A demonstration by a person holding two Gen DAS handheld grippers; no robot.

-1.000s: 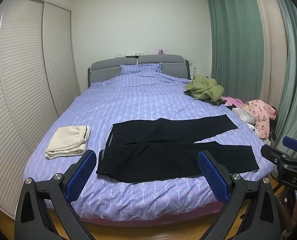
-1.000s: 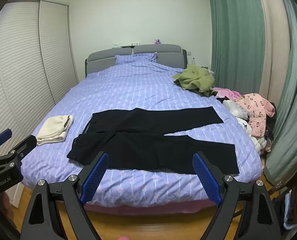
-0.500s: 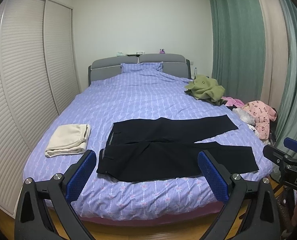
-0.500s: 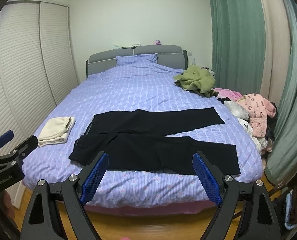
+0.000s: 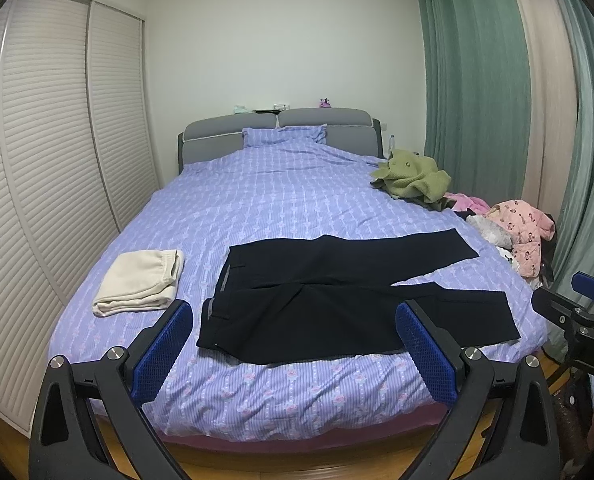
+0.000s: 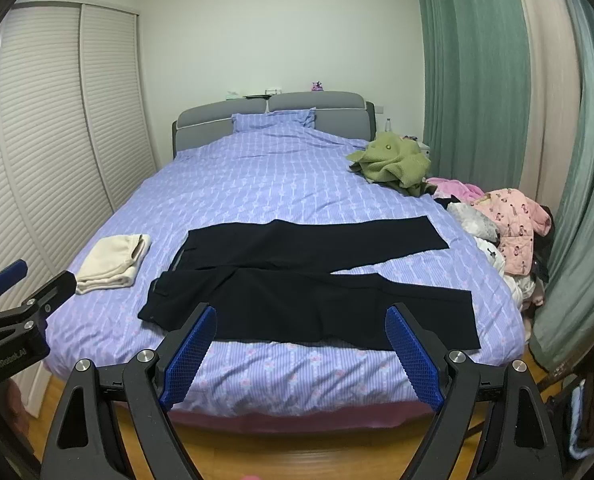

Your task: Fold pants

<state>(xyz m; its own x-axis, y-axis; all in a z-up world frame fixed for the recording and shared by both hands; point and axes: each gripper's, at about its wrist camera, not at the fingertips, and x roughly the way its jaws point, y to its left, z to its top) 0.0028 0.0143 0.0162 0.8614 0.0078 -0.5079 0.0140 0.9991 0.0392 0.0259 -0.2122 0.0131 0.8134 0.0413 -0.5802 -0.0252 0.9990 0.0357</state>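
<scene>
Black pants [image 5: 337,288] lie flat across the near part of the bed [image 5: 281,192], waistband to the left, both legs spread out to the right. They also show in the right wrist view [image 6: 309,280]. My left gripper [image 5: 295,344] is open and empty, held in the air in front of the bed's foot edge. My right gripper [image 6: 301,348] is open and empty too, also short of the bed. Each gripper shows at the side of the other's view.
A folded cream garment [image 5: 141,282] lies left of the pants. A green garment [image 5: 413,178] sits at the far right of the bed. A pile of pink clothes [image 5: 517,228] lies by the right edge. A louvred wardrobe [image 5: 45,168] stands left, curtains [image 5: 481,92] right.
Both grippers have tilted or dropped slightly, so the bed sits a little higher in each view. The pants have not moved.
</scene>
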